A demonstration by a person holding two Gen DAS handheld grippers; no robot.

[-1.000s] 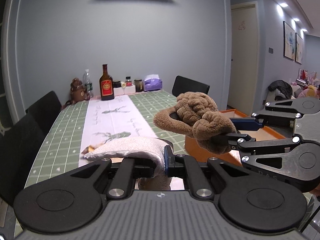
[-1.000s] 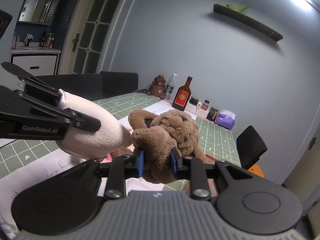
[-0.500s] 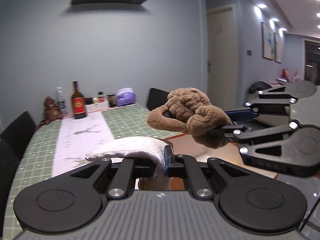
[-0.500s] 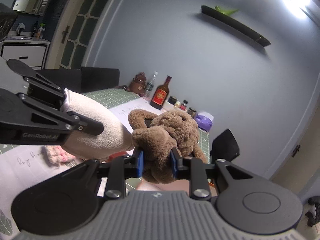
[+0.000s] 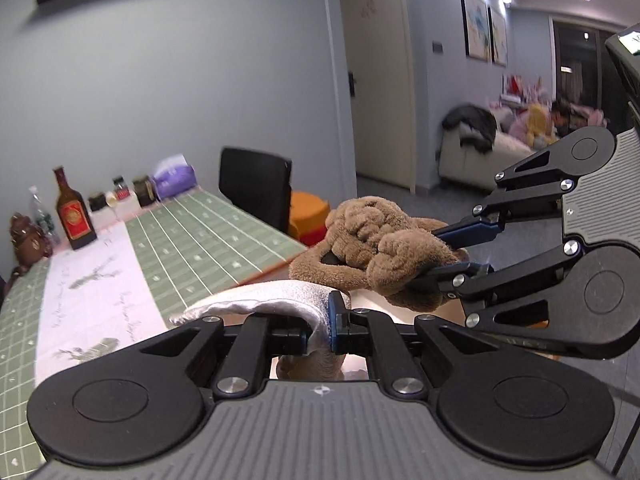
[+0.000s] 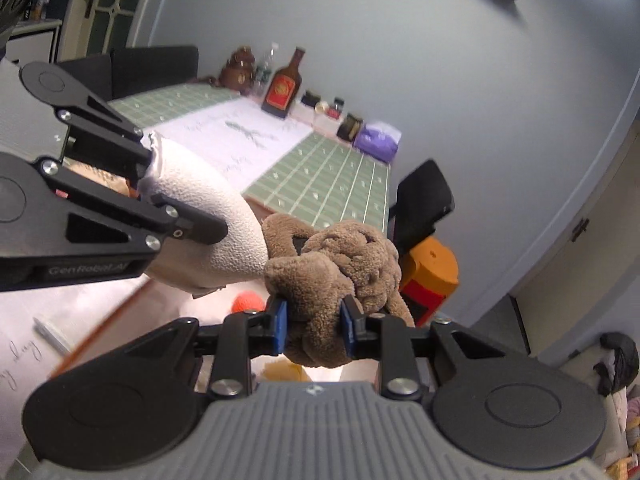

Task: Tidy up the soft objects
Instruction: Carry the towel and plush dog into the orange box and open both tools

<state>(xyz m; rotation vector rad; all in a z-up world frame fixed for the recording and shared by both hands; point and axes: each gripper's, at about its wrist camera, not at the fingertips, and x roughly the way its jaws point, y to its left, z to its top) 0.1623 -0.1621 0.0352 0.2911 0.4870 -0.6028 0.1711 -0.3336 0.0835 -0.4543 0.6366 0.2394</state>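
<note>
The left hand-held gripper (image 5: 329, 326) is clamped on the edge of a white plush piece (image 5: 264, 304), held up in the air. Just beside it, the right hand-held gripper (image 6: 314, 330) holds a brown plush toy (image 6: 340, 268) between its blue pads. Both toys hang beyond the edge of the worktop (image 5: 208, 236) with its green checked cloth.

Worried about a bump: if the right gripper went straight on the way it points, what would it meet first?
Probably nothing on the table: the right gripper, shut on the brown plush, points past the table's edge toward the orange stool. Depth is unclear.
</note>
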